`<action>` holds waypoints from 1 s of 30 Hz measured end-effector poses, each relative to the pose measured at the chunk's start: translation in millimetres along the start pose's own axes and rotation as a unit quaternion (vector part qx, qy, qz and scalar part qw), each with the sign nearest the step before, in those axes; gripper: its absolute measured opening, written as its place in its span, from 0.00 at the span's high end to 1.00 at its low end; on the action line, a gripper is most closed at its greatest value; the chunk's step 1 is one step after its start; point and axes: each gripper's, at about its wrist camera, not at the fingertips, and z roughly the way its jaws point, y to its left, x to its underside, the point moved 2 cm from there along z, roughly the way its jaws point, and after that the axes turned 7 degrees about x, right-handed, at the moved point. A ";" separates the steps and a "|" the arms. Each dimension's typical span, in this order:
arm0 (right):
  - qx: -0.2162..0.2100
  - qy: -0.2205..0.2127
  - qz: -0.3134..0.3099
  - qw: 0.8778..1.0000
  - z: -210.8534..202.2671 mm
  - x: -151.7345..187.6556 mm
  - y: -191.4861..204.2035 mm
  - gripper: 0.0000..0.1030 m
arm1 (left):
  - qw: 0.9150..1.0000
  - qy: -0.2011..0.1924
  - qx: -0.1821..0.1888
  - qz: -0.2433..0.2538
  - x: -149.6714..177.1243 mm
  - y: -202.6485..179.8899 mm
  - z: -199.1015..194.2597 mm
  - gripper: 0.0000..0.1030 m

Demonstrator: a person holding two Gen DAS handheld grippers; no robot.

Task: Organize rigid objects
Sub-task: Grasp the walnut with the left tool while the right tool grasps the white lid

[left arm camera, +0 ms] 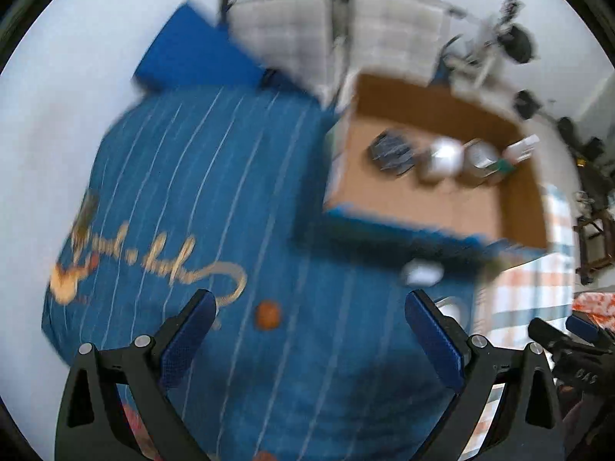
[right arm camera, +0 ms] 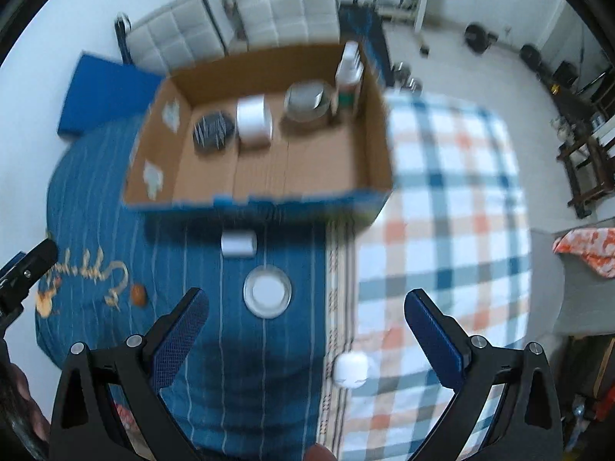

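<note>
Right wrist view: my right gripper [right arm camera: 305, 319] hangs spread wide and empty above the blue striped cloth [right arm camera: 200, 276]. Nearest lies a small white case [right arm camera: 349, 370], then the clear round jar [right arm camera: 267, 292], then a white cylinder [right arm camera: 238, 244] just before the cardboard box [right arm camera: 369, 146], where four items already stand. My left gripper [left arm camera: 309, 324] is wide and empty too, over a small orange ball [left arm camera: 268, 315]. I judge I'm between picks; next I must descend squarely around the jar.

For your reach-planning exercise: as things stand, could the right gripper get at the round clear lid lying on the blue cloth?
Probably yes. The right gripper is open and empty, and the round clear lid lies just ahead between its fingers with nothing in between.
</note>
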 end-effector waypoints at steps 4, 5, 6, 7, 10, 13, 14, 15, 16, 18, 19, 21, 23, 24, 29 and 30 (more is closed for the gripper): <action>-0.012 0.058 -0.005 0.998 61.3 12.3 17.1 0.00 | 0.996 0.065 -0.022 -0.055 21.5 53.9 49.3 0.02; -0.014 0.072 -0.004 0.997 75.5 14.3 21.7 0.00 | 0.995 0.074 -0.026 -0.063 26.3 62.7 57.9 0.02; -0.017 0.085 -0.005 0.996 90.8 16.0 27.1 0.00 | 0.993 0.090 -0.033 -0.073 31.5 72.9 70.3 0.02; -0.018 0.095 -0.004 0.995 101.1 17.2 31.1 0.00 | 0.990 0.106 -0.035 -0.082 36.2 80.8 82.4 0.02; -0.019 0.124 -0.001 0.992 134.9 19.7 45.0 0.00 | 0.984 0.135 -0.039 -0.106 46.7 98.8 111.7 0.02; -0.021 0.145 0.002 0.989 160.0 21.7 57.6 0.00 | 0.980 0.159 -0.041 -0.115 54.7 110.3 138.8 0.02; -0.023 0.154 0.005 0.988 168.7 22.1 61.5 0.00 | 0.978 0.169 -0.041 -0.116 56.7 111.8 149.0 0.02; -0.023 0.160 0.007 0.987 175.4 22.5 64.4 0.00 | 0.976 0.178 -0.037 -0.116 58.6 112.6 159.1 0.02; -0.022 0.163 0.009 0.986 179.0 22.6 65.9 0.00 | 0.975 0.186 -0.033 -0.115 60.9 112.4 168.9 0.02; -0.016 0.171 0.012 0.985 189.1 23.6 69.6 0.00 | 0.974 0.197 -0.025 -0.112 64.9 111.2 184.2 0.17; -0.012 0.173 0.014 0.985 192.5 24.0 70.2 0.00 | 0.973 0.202 -0.027 -0.107 67.1 110.4 191.6 0.23; -0.007 0.179 0.022 0.984 200.5 26.6 70.0 0.03 | 0.971 0.214 -0.024 -0.103 71.4 109.5 203.4 0.42; -0.002 0.187 0.027 0.982 207.1 29.5 69.5 0.16 | 0.970 0.221 -0.023 -0.102 75.3 109.3 211.6 0.51; 0.005 0.183 0.028 0.983 206.2 30.1 69.0 0.18 | 0.972 0.210 -0.018 -0.106 75.3 109.5 210.9 0.61; 0.017 0.173 0.018 0.985 200.6 32.5 68.7 0.35 | 0.977 0.194 -0.020 -0.087 74.1 94.3 206.7 0.70; 0.018 0.170 0.016 0.985 199.6 34.0 68.8 0.35 | 0.978 0.191 -0.023 -0.082 74.7 89.9 205.7 0.70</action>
